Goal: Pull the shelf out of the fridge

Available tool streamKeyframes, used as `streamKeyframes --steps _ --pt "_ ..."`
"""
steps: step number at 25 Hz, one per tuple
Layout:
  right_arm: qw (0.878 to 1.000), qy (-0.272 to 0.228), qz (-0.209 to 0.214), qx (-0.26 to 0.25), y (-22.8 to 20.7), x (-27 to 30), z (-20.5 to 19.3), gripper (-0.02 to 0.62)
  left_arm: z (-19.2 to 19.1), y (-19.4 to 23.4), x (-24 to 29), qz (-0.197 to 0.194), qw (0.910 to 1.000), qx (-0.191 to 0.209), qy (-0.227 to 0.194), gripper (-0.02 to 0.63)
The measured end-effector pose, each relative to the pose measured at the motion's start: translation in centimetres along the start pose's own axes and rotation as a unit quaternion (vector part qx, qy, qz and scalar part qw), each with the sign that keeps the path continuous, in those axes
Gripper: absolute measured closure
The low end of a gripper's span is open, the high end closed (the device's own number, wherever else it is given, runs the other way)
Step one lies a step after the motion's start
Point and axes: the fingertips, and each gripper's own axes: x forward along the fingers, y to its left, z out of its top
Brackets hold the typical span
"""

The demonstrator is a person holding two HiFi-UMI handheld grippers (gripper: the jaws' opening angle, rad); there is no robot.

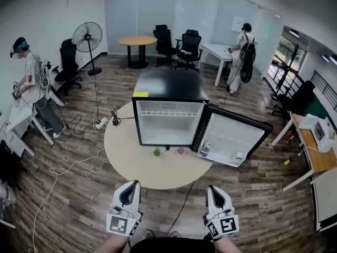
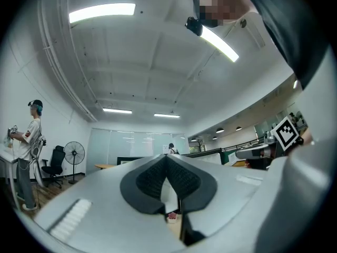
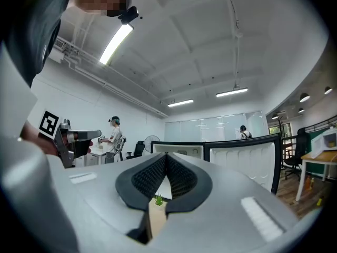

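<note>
A black mini fridge (image 1: 169,86) stands on the round wooden table (image 1: 131,162) with its door (image 1: 231,139) swung open to the right. Inside the white compartment, a white shelf (image 1: 168,111) sits near the top. Both grippers are low in the head view, short of the table's near edge and well away from the fridge. My left gripper (image 1: 134,185) (image 2: 166,159) is shut with nothing between its pads. My right gripper (image 1: 211,190) (image 3: 166,157) is shut and empty too. Both point toward the fridge.
A small green plant (image 1: 157,152) and a pink item (image 1: 181,151) sit on the table before the fridge. Small items rest in the door's lower rack (image 1: 206,149). Cables (image 1: 79,159) trail over the wood floor on the left. Desks, chairs, a fan (image 1: 87,37) and two people stand farther off.
</note>
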Motion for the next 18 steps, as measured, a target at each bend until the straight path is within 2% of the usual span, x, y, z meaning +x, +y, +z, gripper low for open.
streamKeyframes --steps 18 --pt "0.998 -0.037 0.058 0.015 -4.4 1.7 -1.5 0.588 -1.4 -4.4 3.7 0.041 0.9983 0.04 0.009 0.606"
